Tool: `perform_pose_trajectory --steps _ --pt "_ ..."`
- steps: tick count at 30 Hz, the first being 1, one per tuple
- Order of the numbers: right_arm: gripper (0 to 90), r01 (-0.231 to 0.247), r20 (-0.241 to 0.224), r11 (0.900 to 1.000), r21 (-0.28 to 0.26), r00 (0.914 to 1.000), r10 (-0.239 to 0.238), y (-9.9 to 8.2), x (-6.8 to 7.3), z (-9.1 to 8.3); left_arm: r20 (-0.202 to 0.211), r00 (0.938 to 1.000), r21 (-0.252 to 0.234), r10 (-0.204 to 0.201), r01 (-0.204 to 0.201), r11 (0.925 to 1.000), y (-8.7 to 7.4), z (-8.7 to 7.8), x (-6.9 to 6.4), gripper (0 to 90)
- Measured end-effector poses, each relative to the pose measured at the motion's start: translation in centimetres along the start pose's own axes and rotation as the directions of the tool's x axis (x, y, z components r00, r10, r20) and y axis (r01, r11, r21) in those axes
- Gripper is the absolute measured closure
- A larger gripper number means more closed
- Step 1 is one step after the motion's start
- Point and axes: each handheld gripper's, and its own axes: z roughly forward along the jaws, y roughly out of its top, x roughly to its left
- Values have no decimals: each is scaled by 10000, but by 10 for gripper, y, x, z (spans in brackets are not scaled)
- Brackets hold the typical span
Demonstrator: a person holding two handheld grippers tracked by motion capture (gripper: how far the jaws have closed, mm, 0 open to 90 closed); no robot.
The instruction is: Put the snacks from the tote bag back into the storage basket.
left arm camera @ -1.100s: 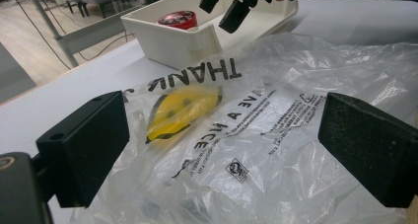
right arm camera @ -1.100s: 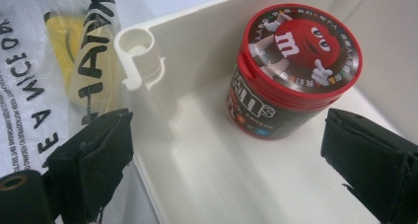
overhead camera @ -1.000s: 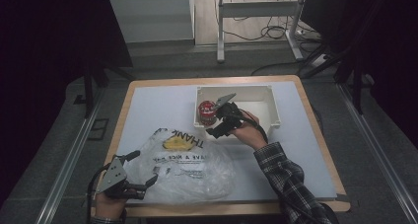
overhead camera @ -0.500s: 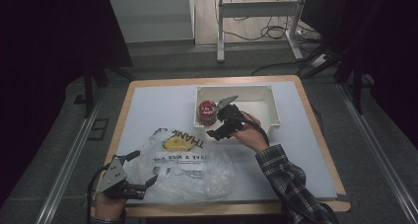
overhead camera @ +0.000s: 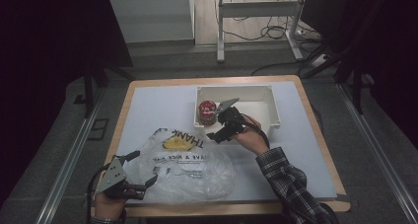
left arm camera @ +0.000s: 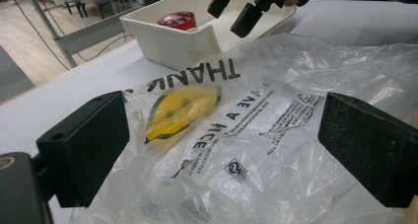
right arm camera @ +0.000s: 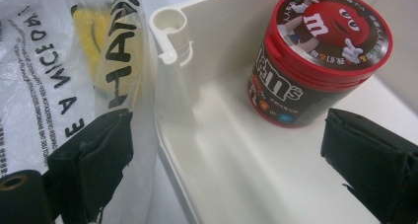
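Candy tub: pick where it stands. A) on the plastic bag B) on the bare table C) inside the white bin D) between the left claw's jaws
C: the candy tub stands upright on the floor of the white bin, near the corner beside the bag.

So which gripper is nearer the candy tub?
Right. The right gripper hovers open at the white bin's front wall, just beside the candy tub. The left gripper is far off at the plastic bag's near edge.
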Motion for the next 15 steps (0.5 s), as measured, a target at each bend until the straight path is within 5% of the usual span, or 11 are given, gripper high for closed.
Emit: perform_pose_trajectory --steps 15 --pt "60 -10 -259 9998 -183 9997 5 -4 10 -7 -24 10000 -39 -7 6 10000 0 -1 0 52"
